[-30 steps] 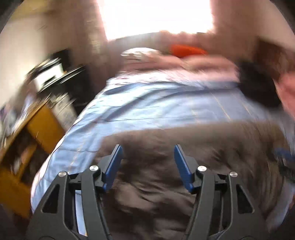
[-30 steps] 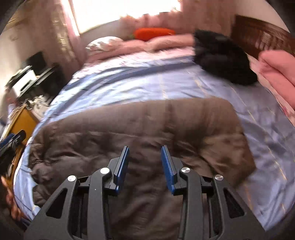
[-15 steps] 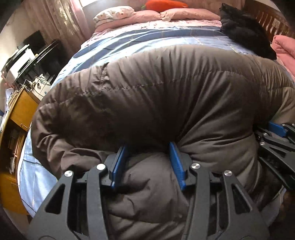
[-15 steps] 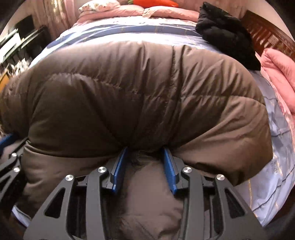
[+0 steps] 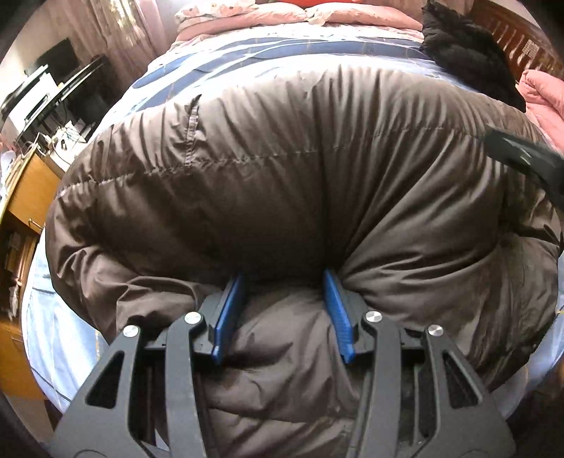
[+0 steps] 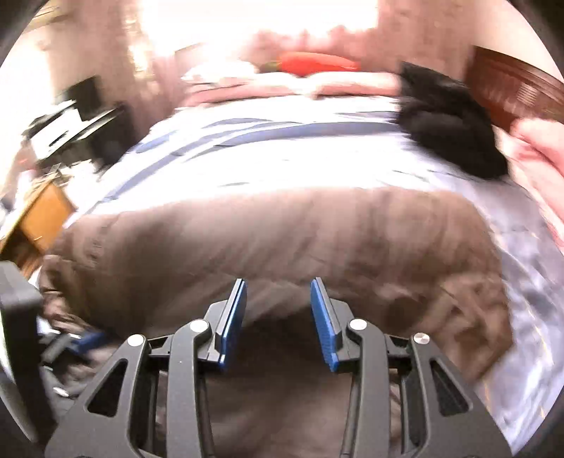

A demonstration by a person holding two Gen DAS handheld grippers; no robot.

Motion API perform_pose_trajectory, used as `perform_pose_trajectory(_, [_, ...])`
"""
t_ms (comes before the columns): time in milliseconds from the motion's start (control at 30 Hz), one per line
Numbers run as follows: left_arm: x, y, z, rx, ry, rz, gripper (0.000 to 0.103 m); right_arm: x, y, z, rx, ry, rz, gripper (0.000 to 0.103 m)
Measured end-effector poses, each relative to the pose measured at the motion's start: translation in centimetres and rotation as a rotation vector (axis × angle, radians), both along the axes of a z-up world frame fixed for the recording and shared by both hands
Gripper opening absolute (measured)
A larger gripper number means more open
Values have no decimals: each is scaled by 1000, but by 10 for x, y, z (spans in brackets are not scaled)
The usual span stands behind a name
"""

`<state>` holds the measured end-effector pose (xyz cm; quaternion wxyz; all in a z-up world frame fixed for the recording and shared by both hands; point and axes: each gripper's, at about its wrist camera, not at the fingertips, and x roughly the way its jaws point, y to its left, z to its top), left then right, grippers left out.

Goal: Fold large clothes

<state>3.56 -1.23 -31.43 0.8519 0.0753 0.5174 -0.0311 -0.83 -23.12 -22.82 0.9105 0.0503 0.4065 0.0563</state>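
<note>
A brown puffer jacket (image 5: 299,169) lies doubled over in a thick roll across the blue striped bed sheet (image 5: 246,53). My left gripper (image 5: 283,276) points steeply down into the near fold, its blue pads pressed on a bulge of jacket fabric that fills the gap. In the blurred right wrist view the jacket (image 6: 282,239) lies flatter and farther off. There my right gripper (image 6: 278,282) hovers over its near edge with the pads apart and nothing pinched. The right gripper shows as a dark blur (image 5: 521,158) above the jacket's right end; the left gripper (image 6: 21,299) shows at the left edge.
A black garment (image 5: 469,56) sits on the bed's far right, next to a pink quilt (image 5: 543,91). Pink pillows (image 5: 282,17) and an orange cushion (image 6: 313,65) line the far end. A wooden desk (image 5: 28,197) and a shelf of electronics (image 5: 53,98) stand to the left.
My left gripper dropped onto the jacket and closed on a fold. The right gripper, whose pads sat in the fold half a second ago, has drawn back and up from it.
</note>
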Motion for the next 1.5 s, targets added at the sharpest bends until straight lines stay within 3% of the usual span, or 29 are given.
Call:
perform_pose_trajectory(67, [-6, -1, -2, 6, 1, -2, 48, 15, 14, -7, -16, 27, 38, 40])
perform_pose_trajectory(167, [-5, -1, -7, 2, 11, -4, 47, 41, 30, -39, -101, 147, 62, 41])
perform_pose_trajectory(333, [4, -5, -13, 37, 11, -13, 46, 56, 38, -59, -198, 168, 84, 40])
perform_pose_trajectory(433, [0, -4, -11, 17, 9, 1, 46, 41, 24, -49, -115, 101, 60, 40])
perform_pose_trajectory(500, [-1, -4, -10, 13, 4, 1, 46, 11, 3, -31, -27, 75, -46, 40])
perform_pose_trajectory(600, [-2, -3, -10, 6, 3, 8, 46, -37, -10, -4, -12, 72, -158, 41])
perform_pose_trajectory(667, [-5, -6, -9, 12, 1, 11, 46, -64, -19, -1, 15, 105, -182, 41])
perform_pose_trajectory(767, [-5, -6, -8, 12, -1, 18, 46, -84, -28, -27, -10, 208, -182, 41])
perform_pose_trajectory(900, [-8, -9, -9, 23, -11, 15, 46, -61, -28, -67, -12, 284, -149, 41])
perform_pose_trajectory(1033, [-12, -12, -7, 23, -44, 11, 46, -44, -25, -73, -28, 308, -148, 42])
perform_pose_trajectory(1133, [-23, -8, 13, 24, -105, 14, 55, -54, -29, -59, 14, 275, -178, 46])
perform_pose_trajectory(1167, [-32, -7, 28, 38, -145, 16, 75, -57, -31, -53, 29, 268, -182, 59])
perform_pose_trajectory(1200, [-41, -6, 43, 51, -200, 18, 97, -64, -33, -40, 42, 249, -190, 80])
perform_pose_trajectory(1233, [-51, -6, 61, 66, -263, 25, 101, -71, -35, -23, 39, 208, -204, 87])
perform_pose_trajectory(1267, [-65, -5, 87, 74, -341, 31, 101, -77, -35, -9, 32, 163, -215, 93])
perform_pose_trajectory(1300, [-73, -4, 104, 66, -369, 31, 101, -83, -33, 15, 9, 93, -226, 97])
perform_pose_trajectory(1500, [-108, 8, 190, -122, -387, 47, 101, -100, -11, 103, -127, -50, -188, 102])
